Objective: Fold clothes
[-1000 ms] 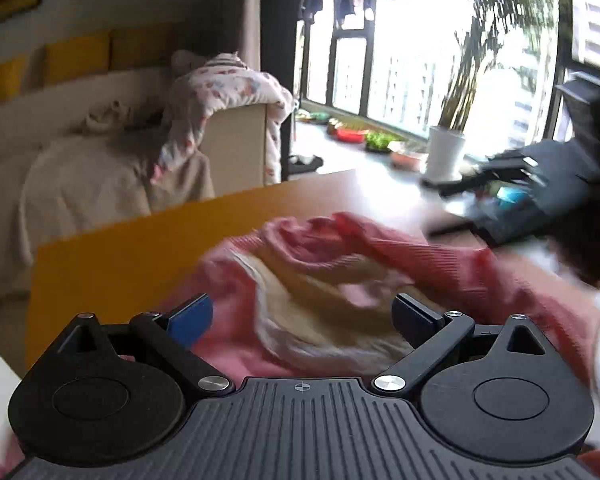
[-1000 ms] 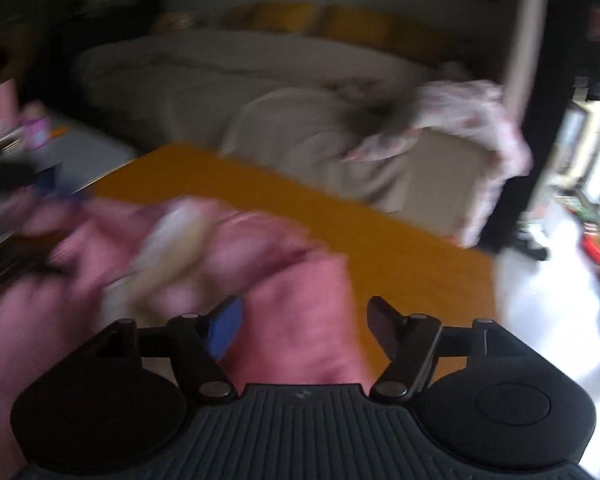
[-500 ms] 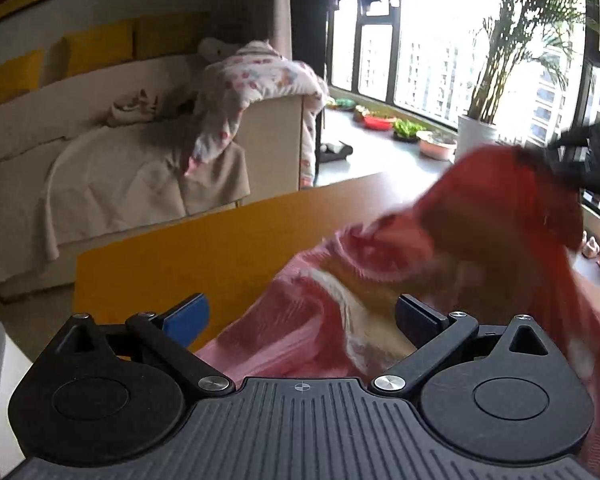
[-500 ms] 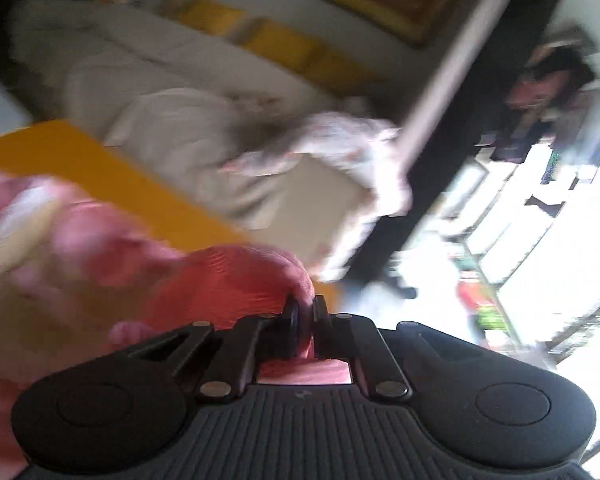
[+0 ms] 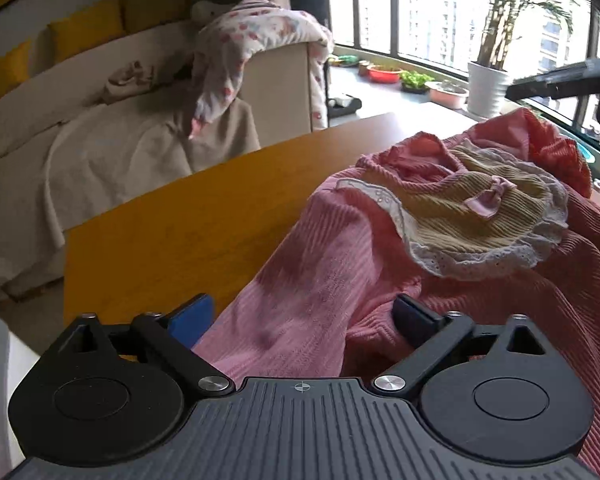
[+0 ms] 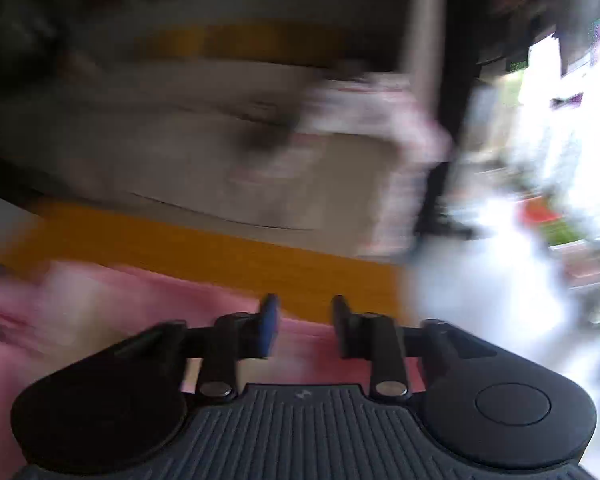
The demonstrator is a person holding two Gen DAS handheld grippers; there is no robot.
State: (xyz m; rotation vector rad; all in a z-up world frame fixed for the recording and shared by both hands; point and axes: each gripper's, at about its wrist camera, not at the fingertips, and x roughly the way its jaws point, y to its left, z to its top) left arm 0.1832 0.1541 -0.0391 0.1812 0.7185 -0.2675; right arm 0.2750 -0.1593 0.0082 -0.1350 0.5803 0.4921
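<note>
A pink ribbed garment (image 5: 328,280) is heaped on the orange table (image 5: 172,240). The left gripper (image 5: 304,316) is spread and closing, garment between its pads unpressed. The right gripper (image 6: 304,320) is seen opening, unpinched, above the garment

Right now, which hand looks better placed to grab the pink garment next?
Probably left: its tool straddles the pink garment, jaws closing around the fabric. The right tool is opening, nothing between its jaws.

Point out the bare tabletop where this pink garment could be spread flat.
The open patch of the yellow table lies left of the pink garment, running to the table's far edge by the sofa. A narrower strip stays bare behind the garment, toward the window. The right side is crowded: bunched cloth with the lace-trimmed collar covers it.
</note>
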